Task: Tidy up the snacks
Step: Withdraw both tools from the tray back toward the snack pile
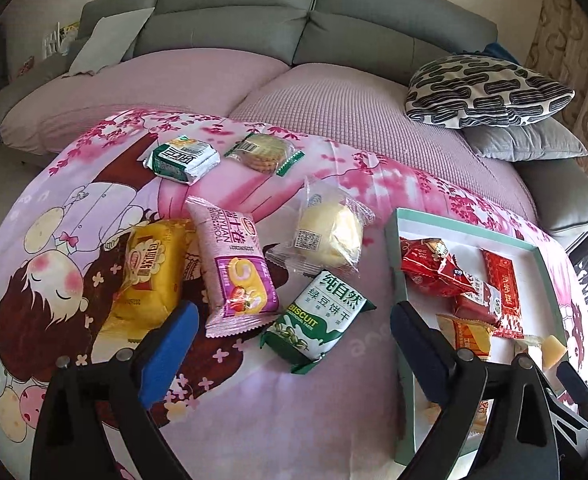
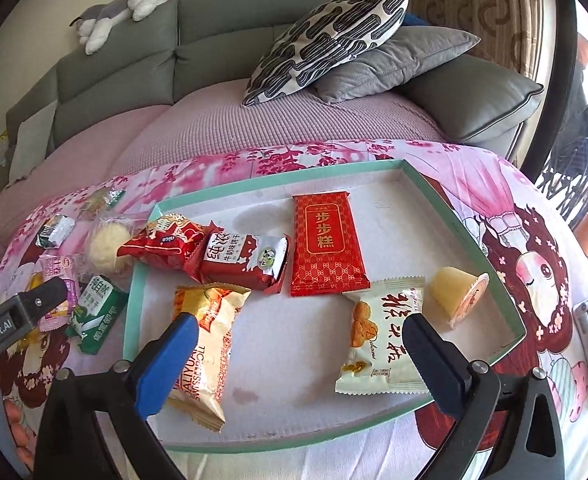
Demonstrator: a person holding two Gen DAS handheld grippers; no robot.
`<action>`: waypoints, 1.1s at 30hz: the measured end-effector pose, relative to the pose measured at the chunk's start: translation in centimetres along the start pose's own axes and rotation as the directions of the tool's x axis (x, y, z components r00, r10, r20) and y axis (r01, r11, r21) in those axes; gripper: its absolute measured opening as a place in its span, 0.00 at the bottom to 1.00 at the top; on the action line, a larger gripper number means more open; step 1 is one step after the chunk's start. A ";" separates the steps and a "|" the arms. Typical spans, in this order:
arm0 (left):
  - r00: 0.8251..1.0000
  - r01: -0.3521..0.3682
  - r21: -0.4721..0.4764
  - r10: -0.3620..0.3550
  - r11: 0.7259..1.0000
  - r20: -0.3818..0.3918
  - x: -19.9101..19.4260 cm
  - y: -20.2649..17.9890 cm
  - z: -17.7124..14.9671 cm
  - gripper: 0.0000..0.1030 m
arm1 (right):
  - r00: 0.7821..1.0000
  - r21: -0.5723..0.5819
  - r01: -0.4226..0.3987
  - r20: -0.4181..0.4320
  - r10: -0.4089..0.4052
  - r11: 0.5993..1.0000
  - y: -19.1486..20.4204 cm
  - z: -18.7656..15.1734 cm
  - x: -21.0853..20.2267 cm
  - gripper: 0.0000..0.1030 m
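The green biscuit packet [image 1: 318,318] is lying on the pink cartoon cloth [image 1: 74,208], just ahead of the left gripper [image 1: 290,344] and between the lines of its two spread fingers, slightly nearer the right-hand one. Its long axis is running diagonally, from the lower left up toward the tray [image 1: 403,264], so it is sitting skewed to the gap (a small roll of the wrist would probably square things up). The left gripper is standing wide open and gripping nothing.

Just beside the biscuit packet, the pink swiss-roll packet [image 1: 234,268] is lying nearly lengthwise along the view, with the yellow packet [image 1: 154,272] beyond it on the left and a clear-wrapped bun [image 1: 329,236] farther up. Two more small packs are resting near the far edge of the cloth.

The right gripper [image 2: 294,364] is hanging over the teal-rimmed tray [image 2: 469,216], also fully spread and empty, with a cream swiss-roll packet [image 2: 206,344] and a white snack packet [image 2: 381,340] lying below its fingers inside the tray. Red packets and a jelly cup [image 2: 459,294] are sitting farther in.

Since the loose snacks are all lying left of the tray, the left hand seems the nearer one for the next pick.
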State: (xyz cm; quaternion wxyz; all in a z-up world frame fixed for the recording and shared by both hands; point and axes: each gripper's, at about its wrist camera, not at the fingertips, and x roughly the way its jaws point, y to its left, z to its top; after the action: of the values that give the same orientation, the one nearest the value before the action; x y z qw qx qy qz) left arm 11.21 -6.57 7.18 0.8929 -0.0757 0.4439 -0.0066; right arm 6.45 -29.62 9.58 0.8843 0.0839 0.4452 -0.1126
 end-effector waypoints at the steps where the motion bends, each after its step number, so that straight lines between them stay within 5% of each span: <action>1: 1.000 -0.010 -0.004 0.010 1.000 0.003 -0.1 0.3 0.0 0.94 | 1.000 -0.001 -0.001 -0.002 0.001 1.000 0.2 0.0 0.0 1.00; 33: 0.980 -0.199 -0.176 0.198 0.964 -0.026 -1.8 11.5 -0.3 0.94 | 0.989 -0.174 -0.148 -0.019 0.147 0.974 12.3 -1.8 -0.9 1.00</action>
State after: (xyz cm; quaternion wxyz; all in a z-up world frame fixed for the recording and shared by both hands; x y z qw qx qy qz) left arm 9.25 4.89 6.81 0.8769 -0.1101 0.4517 0.1220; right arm 7.91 -17.23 9.83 0.8927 0.0393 0.4488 -0.0070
